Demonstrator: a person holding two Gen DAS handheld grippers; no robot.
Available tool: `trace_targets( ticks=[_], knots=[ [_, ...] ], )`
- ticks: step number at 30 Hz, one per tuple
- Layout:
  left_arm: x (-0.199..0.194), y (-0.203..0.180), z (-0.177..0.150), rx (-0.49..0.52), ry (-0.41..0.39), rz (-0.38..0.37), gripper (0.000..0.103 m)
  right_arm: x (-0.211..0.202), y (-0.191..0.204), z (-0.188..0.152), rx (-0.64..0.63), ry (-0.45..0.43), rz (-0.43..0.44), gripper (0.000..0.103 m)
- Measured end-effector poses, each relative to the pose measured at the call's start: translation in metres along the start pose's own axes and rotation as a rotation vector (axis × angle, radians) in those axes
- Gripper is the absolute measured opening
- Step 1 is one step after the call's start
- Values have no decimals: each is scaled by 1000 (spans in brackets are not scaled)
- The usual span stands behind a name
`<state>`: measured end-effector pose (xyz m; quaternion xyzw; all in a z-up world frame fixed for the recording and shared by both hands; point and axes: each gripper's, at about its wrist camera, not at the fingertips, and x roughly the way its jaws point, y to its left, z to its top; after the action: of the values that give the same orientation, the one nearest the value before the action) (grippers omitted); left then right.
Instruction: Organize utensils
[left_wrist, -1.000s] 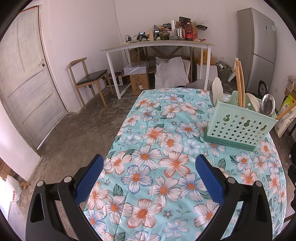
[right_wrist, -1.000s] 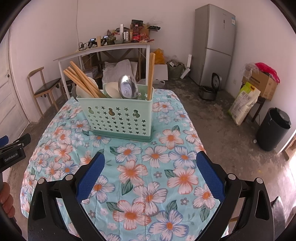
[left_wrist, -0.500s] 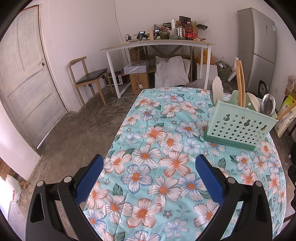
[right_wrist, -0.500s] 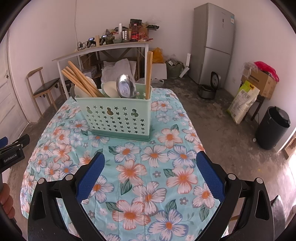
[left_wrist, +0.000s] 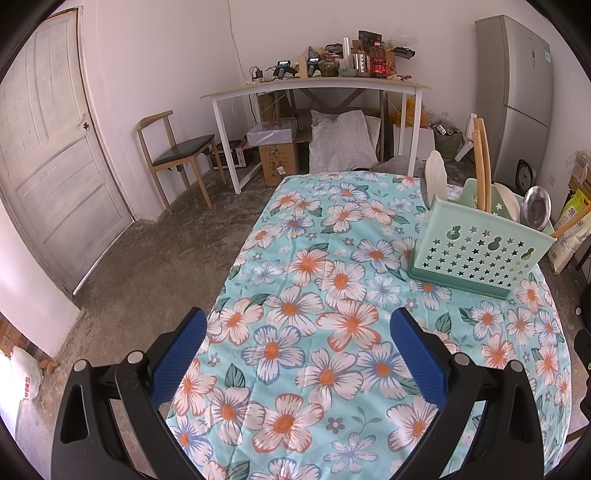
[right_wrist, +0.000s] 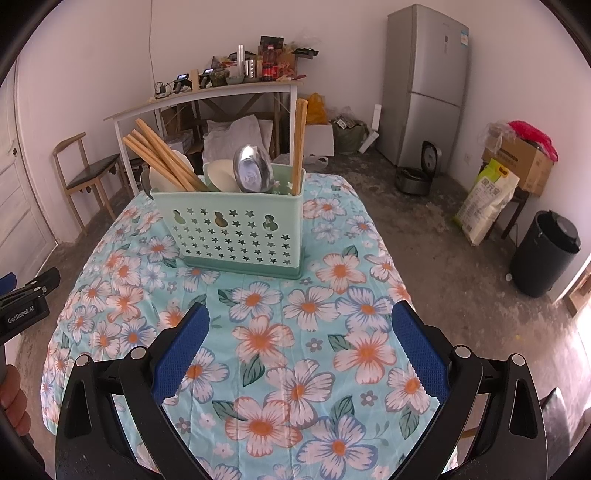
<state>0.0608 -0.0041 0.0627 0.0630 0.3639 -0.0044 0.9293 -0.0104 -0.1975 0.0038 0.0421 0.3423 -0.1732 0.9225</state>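
Both grippers empty, jaws wide, over the floral tablecloth (right_wrist: 295, 332).

Your right gripper (right_wrist: 301, 345) faces the green caddy (right_wrist: 236, 232); left gripper (left_wrist: 295, 349) sits off to its side. Chopsticks (right_wrist: 166, 160) look light and stiff: pinch the bare upper shafts. Steel spoon (right_wrist: 253, 173) likely slippery; pale spoons (right_wrist: 221, 177) crowd it.

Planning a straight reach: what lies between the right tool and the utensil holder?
Only bare floral tablecloth lies between the right tool and the utensil holder, per the right wrist view.
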Motion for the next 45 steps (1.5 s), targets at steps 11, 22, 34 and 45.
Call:
trace_targets(
  ticks=[11,22,34,45],
  knots=[
    [0,0,-2,0,4,-1,97,-1,0,-1,-1,3,3,95],
    [0,0,-4,1,6,-3,97,-1,-1,-1,1,7,5,95],
    [-1,0,-4,2,8,-4,97,1,-2,0,0,12,10,95],
    [1,1,-3,2,10,-6,97,0,-2,-1,0,13,10,95]
  ],
)
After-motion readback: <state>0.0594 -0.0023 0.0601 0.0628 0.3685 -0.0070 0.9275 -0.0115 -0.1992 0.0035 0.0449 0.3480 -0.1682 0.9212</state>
